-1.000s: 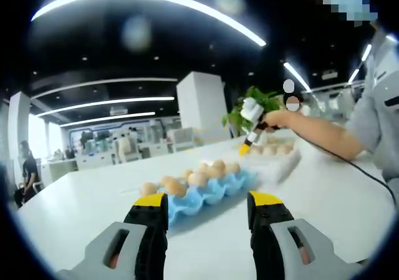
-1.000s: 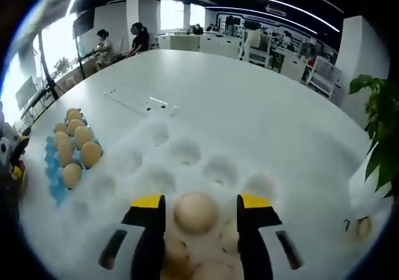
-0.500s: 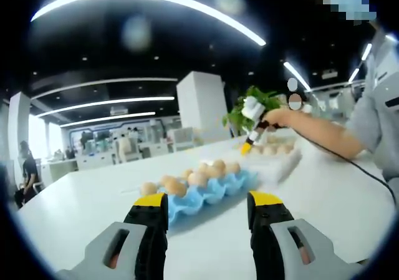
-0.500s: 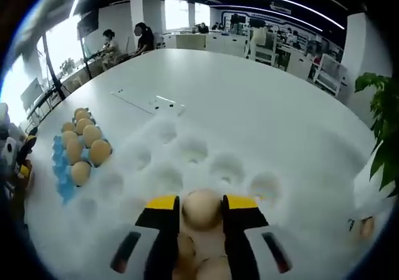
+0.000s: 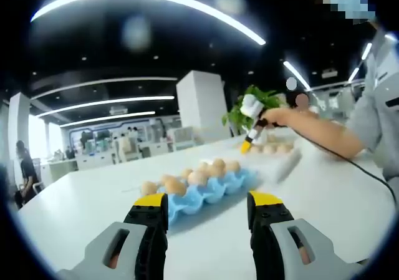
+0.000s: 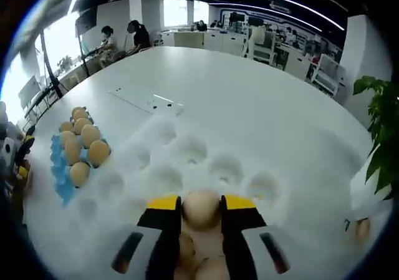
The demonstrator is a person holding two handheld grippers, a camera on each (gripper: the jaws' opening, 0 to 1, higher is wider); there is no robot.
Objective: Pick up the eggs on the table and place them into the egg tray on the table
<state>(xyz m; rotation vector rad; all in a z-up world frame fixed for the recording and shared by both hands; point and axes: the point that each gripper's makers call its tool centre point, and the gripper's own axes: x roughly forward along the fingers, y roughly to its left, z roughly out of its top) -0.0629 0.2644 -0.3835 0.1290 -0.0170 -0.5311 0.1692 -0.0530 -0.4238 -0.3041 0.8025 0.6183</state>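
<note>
A: Status of the egg [image 6: 201,207]?
B: Clamped between the right gripper [image 6: 201,206] jaws, above the white egg tray [image 6: 187,161]; most cups ahead empty.
A: Left gripper [image 5: 207,206]?
B: Open, idle; blue tray [image 5: 209,190] of eggs ahead.

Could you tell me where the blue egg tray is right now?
In the left gripper view the blue egg tray sits on the white table just beyond the left tool, holding several eggs.
</note>
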